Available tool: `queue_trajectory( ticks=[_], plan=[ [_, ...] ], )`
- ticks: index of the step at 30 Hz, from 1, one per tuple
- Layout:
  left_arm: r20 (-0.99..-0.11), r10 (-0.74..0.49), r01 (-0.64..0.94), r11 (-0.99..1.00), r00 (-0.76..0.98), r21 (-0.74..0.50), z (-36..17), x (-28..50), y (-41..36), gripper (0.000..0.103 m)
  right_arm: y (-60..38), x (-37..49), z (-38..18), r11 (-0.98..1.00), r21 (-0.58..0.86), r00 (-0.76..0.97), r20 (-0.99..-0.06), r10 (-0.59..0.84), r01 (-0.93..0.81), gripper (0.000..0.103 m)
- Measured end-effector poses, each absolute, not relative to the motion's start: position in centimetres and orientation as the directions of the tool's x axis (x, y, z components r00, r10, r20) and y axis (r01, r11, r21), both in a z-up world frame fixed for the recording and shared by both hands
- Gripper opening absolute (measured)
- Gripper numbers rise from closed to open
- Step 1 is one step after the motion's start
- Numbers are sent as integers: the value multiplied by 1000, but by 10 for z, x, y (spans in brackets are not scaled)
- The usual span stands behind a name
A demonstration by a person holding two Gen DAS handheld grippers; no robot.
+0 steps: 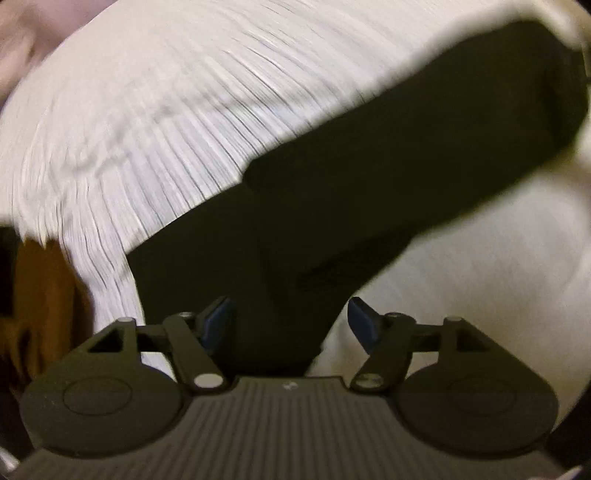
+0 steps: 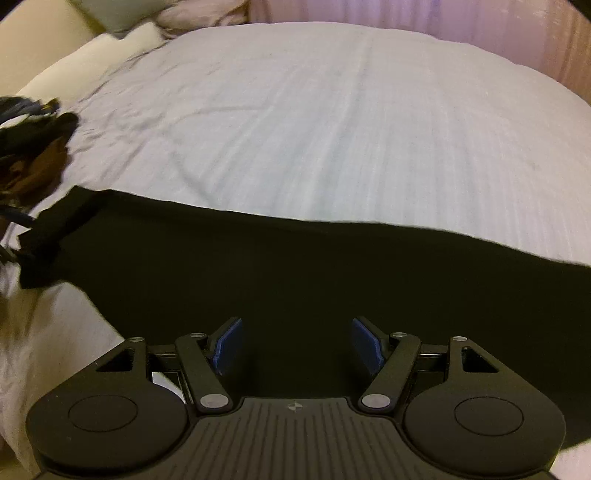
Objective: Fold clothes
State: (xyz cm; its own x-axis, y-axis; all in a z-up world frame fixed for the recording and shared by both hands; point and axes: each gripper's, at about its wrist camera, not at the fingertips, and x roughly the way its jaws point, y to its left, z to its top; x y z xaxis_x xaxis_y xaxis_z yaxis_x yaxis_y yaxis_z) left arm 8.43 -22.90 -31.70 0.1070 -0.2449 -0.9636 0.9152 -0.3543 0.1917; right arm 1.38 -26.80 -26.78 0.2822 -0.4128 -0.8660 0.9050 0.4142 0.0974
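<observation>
A black garment (image 2: 295, 266) lies spread flat across the near part of the bed, one narrow end (image 2: 48, 236) sticking out to the left. My right gripper (image 2: 297, 345) hovers over the cloth, open, with its blue pads (image 2: 227, 345) wide apart and nothing pressed between them. In the blurred left wrist view the same black garment (image 1: 369, 177) runs from the bottom centre to the upper right. My left gripper (image 1: 291, 323) is just above its near end. The jaws stand apart: the left pad (image 1: 218, 321) is over the black cloth and the right pad (image 1: 364, 325) over white sheet, neither pressing on it.
A white striped sheet (image 2: 314, 122) covers the bed. A heap of dark and brown clothes (image 2: 29, 155) sits at the left edge, seen as a brown blur (image 1: 44, 295) in the left wrist view. Pillows (image 2: 110, 48) lie at the far left corner, with a pink curtain (image 2: 443, 18) behind.
</observation>
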Motion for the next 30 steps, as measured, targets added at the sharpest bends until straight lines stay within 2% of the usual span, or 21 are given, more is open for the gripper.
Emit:
queue_trajectory(
  ticks=[2, 4, 7, 9, 13, 14, 17, 20, 24, 30],
  plan=[
    [-967, -222, 899, -387, 126, 206, -322, 91, -230, 10, -273, 30, -271, 443, 79, 281, -866, -413, 893, 68],
    [-961, -249, 914, -349, 122, 206, -301, 116, -236, 10, -276, 37, -270, 455, 51, 266, -865, -424, 889, 68],
    [-930, -316, 911, -298, 187, 285, -271, 159, -259, 11, -277, 35, -267, 428, 41, 245, -866, -435, 903, 68],
    [-910, -342, 912, -248, 232, 326, -258, 188, -278, 26, -274, 33, -266, 408, 37, 231, -869, -437, 912, 68],
    [-872, -387, 874, -256, 300, 414, -247, 204, -285, 37, -260, 29, -265, 369, 39, 209, -877, -433, 929, 68],
    [-873, -396, 868, -279, 286, 411, -248, 197, -279, 45, -254, 28, -263, 360, 42, 206, -879, -430, 932, 68],
    [-877, -419, 848, -354, 233, 394, -253, 174, -257, 49, -235, 24, -264, 337, 52, 198, -887, -418, 940, 68],
    [-907, -374, 800, -474, 195, 368, -280, 140, -229, 63, -219, 21, -271, 296, 68, 186, -901, -392, 953, 68],
    [-936, -311, 851, -436, 164, 294, -305, 139, -215, 65, -206, 24, -277, 278, 82, 184, -912, -367, 957, 68],
    [-944, -294, 944, -239, 151, 225, -301, 172, -227, 65, -236, 83, -268, 528, 85, 317, -874, -367, 845, 68]
  ],
)
